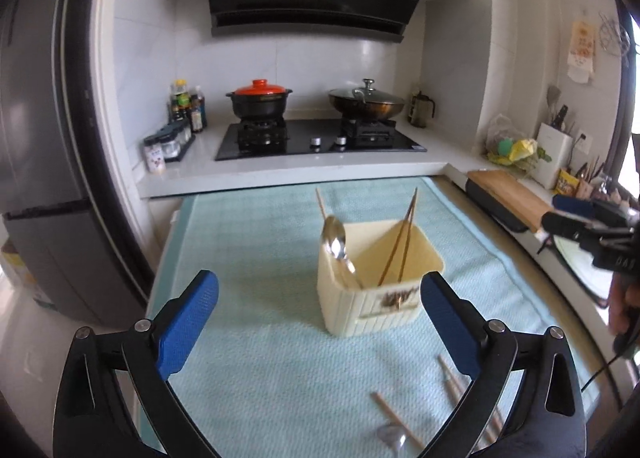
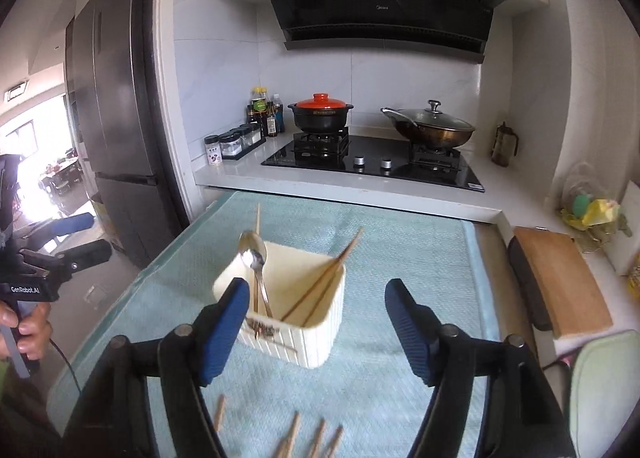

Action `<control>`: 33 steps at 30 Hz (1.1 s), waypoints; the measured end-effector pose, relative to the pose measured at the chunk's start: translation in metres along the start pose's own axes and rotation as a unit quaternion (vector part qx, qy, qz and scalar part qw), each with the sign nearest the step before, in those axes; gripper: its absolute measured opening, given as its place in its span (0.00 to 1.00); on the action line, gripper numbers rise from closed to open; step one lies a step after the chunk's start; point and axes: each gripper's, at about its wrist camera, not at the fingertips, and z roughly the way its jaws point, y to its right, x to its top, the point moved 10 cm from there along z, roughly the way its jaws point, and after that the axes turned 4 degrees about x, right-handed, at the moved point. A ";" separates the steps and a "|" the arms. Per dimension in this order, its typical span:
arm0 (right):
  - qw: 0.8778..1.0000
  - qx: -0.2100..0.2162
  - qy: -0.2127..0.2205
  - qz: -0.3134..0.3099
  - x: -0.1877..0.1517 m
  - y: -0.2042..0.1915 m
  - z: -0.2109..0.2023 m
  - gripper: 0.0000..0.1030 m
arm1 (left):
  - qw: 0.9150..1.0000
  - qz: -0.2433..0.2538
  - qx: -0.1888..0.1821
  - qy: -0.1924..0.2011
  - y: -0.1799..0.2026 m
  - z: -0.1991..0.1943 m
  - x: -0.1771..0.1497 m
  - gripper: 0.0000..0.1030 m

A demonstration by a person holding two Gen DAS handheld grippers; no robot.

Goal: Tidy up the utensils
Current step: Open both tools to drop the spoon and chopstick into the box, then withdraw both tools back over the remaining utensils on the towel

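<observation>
A cream utensil holder (image 1: 376, 282) (image 2: 288, 310) stands on a light blue mat (image 1: 256, 250) (image 2: 408, 258). It holds a metal spoon (image 1: 336, 246) (image 2: 254, 258) and dark chopsticks (image 1: 400, 246) (image 2: 324, 278). Loose wooden chopsticks (image 1: 396, 418) (image 2: 292, 434) and another spoon (image 1: 394, 438) lie on the mat near the front. My left gripper (image 1: 320, 322) is open and empty, above the mat before the holder. My right gripper (image 2: 316, 330) is open and empty, hovering over the holder's front. Each gripper shows at the edge of the other's view.
Behind the mat is a counter with a gas hob (image 1: 320, 138), a red-lidded pot (image 1: 260, 98) and a lidded wok (image 1: 366, 102). Bottles and jars (image 1: 180, 122) stand at the left. A wooden board (image 2: 560, 278) lies at the right. A fridge (image 2: 112, 106) is at the left.
</observation>
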 end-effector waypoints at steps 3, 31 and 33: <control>1.000 -0.022 0.009 -0.004 -0.042 -0.004 -0.048 0.72 | 0.999 0.014 0.050 0.010 -0.012 -0.045 -0.057 0.98; 0.995 -0.001 -0.036 0.097 -0.243 -0.038 -0.137 0.75 | 0.992 -0.056 0.026 -0.112 0.012 -0.108 -0.252 0.98; 0.994 0.003 -0.046 0.099 -0.244 -0.034 -0.131 0.70 | 0.991 -0.043 0.018 -0.122 0.021 -0.091 -0.246 0.98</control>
